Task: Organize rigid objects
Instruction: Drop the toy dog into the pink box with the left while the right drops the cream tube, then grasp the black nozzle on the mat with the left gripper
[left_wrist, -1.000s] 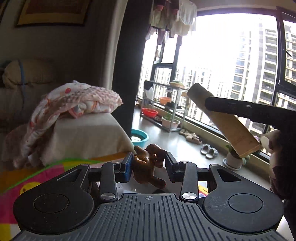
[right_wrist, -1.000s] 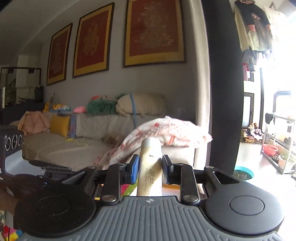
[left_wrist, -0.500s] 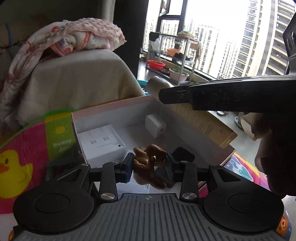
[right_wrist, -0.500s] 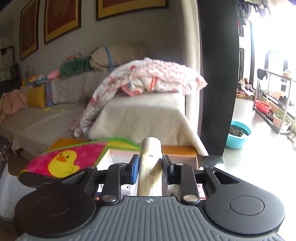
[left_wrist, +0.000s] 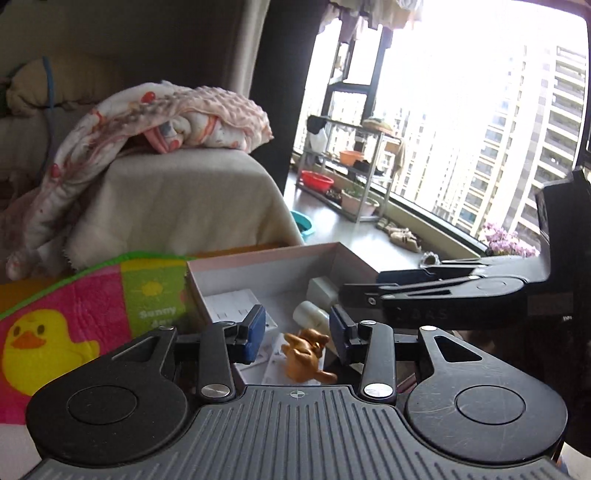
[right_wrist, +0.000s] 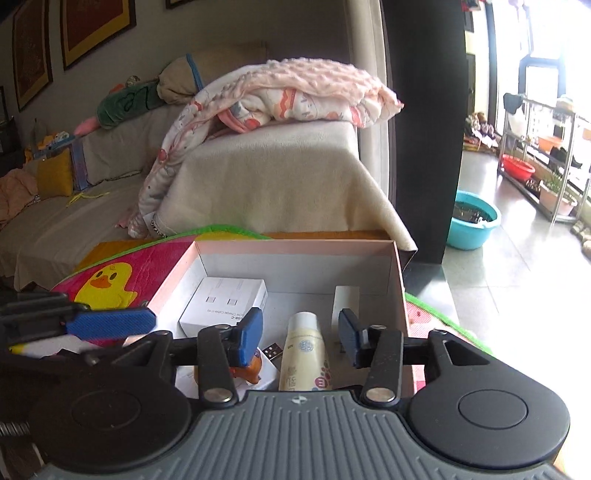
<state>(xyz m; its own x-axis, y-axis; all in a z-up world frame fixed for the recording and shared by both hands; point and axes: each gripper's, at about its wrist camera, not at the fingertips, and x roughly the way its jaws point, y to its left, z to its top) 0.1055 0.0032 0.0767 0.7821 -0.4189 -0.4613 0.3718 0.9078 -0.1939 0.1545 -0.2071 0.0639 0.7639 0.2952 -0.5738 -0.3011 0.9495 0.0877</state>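
Between the spread fingers of the left gripper a brown toy figure lies loose in the pink-rimmed box, while the right gripper, likewise spread, hangs over a cream bottle lying beside a white carton on the duck mat.

a home living room: covered sofa, framed wall art, duck play mat, balcony laundry.
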